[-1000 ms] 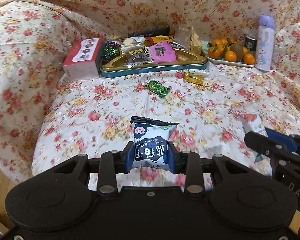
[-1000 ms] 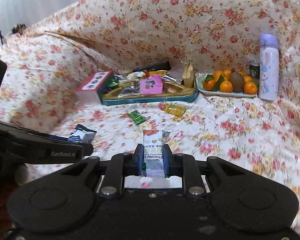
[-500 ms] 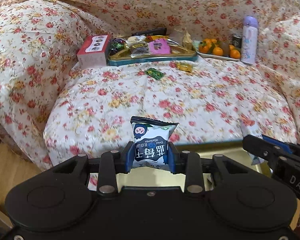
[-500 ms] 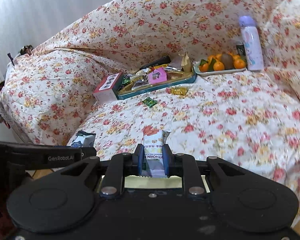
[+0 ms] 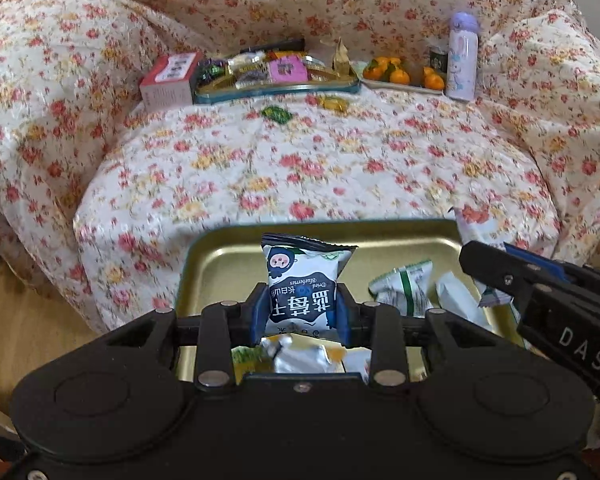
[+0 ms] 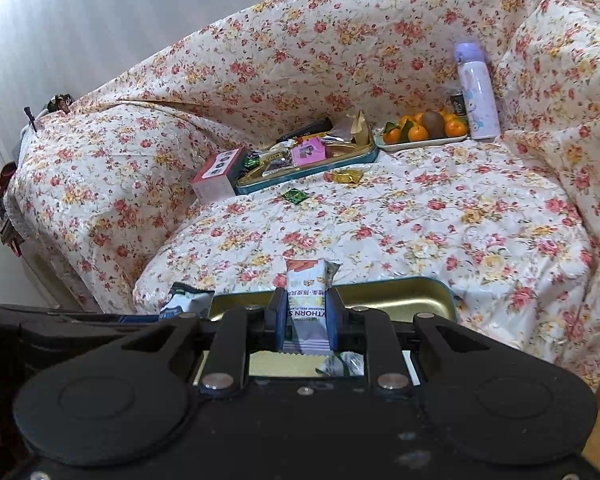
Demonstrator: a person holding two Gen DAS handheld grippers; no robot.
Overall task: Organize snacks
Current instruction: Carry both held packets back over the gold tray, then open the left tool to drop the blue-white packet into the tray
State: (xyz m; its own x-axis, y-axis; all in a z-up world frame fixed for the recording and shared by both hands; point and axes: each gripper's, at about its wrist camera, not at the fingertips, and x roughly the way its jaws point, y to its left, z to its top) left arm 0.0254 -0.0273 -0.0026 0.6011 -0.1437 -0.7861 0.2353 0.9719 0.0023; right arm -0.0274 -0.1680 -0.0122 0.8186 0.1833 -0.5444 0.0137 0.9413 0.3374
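Both grippers are loaded: left gripper [image 5: 300, 312] pinches a blueberry packet [image 5: 303, 284], right gripper [image 6: 305, 320] is clamped on a narrow hawthorn bar [image 6: 309, 304]. Both sit low center in frame over the gold tray [image 5: 220, 256], probably ready to drop in.

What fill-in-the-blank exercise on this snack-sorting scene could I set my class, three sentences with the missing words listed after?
1. The left gripper is shut on a packet of dried ______.
2. The plate of oranges stands between the far snack tray and the ______ bottle.
3. Both grippers hold their packets above a ______ tray, close in front of the sofa.

Missing words: blueberries; purple; gold
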